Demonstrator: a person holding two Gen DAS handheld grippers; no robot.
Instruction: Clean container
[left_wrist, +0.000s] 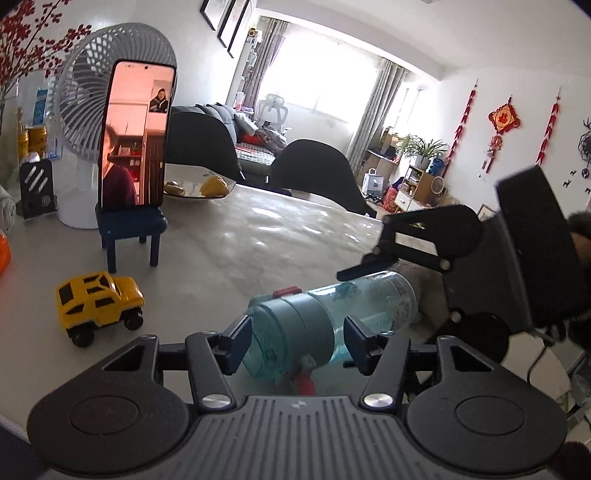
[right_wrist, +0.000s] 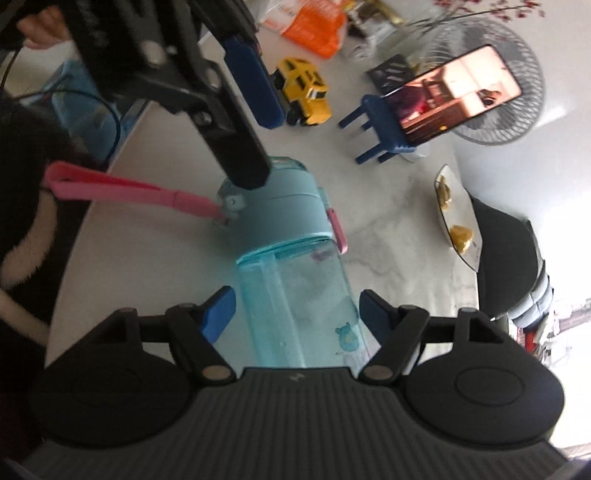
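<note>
A clear teal water bottle (left_wrist: 369, 302) lies on its side over the marble table (left_wrist: 258, 236). Its blue-grey cap (left_wrist: 295, 328) points toward my left gripper (left_wrist: 295, 341), whose blue pads are shut on it. A pink strap (right_wrist: 129, 188) trails from the cap (right_wrist: 284, 206). In the right wrist view the bottle body (right_wrist: 295, 295) runs between the fingers of my right gripper (right_wrist: 295, 306), open with a thin gap at each pad. My left gripper (right_wrist: 266, 151) reaches the cap from above. A brownish cloth-like thing (left_wrist: 424, 288) shows at the bottle's base; what holds it is hidden.
A yellow toy car (left_wrist: 98, 302) sits left of the bottle. Behind it a phone (left_wrist: 136, 133) stands on a small blue chair stand (left_wrist: 129, 229) before a white fan (left_wrist: 92, 92). A fruit plate (left_wrist: 199, 190) and dark chairs (left_wrist: 317, 170) are at the far edge.
</note>
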